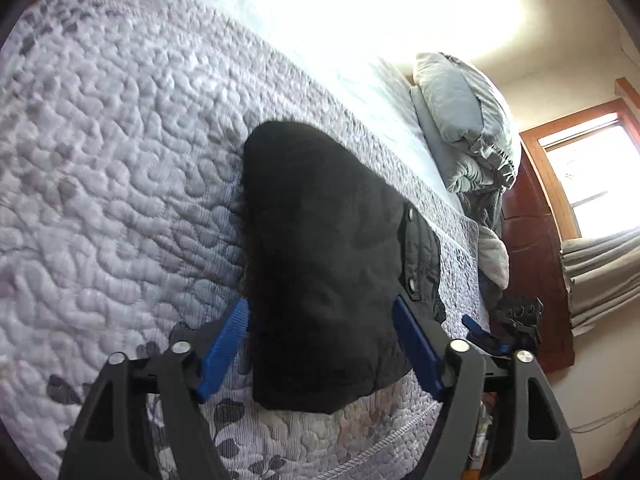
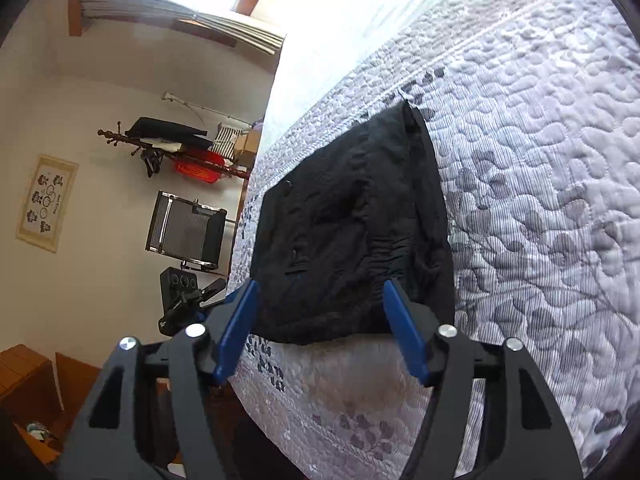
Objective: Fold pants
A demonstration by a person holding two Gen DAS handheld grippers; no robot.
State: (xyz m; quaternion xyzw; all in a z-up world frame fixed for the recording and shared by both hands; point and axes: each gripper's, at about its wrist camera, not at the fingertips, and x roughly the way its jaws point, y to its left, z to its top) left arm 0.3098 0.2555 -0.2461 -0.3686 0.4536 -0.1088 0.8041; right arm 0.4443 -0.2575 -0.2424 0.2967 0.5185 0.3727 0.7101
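The black pants (image 1: 328, 264) lie folded into a compact bundle on the quilted bedspread (image 1: 120, 160), close to the bed's edge. My left gripper (image 1: 320, 312) is open, its blue fingers either side of the bundle's near end, holding nothing. In the right wrist view the same pants (image 2: 352, 232) lie ahead with a button and pocket showing. My right gripper (image 2: 320, 292) is open and empty, fingers flanking the bundle's near edge. The right gripper also shows in the left wrist view (image 1: 484, 336) beyond the bed edge.
Grey pillows (image 1: 464, 128) are stacked at the head of the bed beside a wooden headboard (image 1: 536, 264). A window with blinds (image 1: 592, 184) is beyond. In the right wrist view a coat rack (image 2: 172, 148), a heater (image 2: 186, 228) and a wall picture (image 2: 46, 202) stand off the bed.
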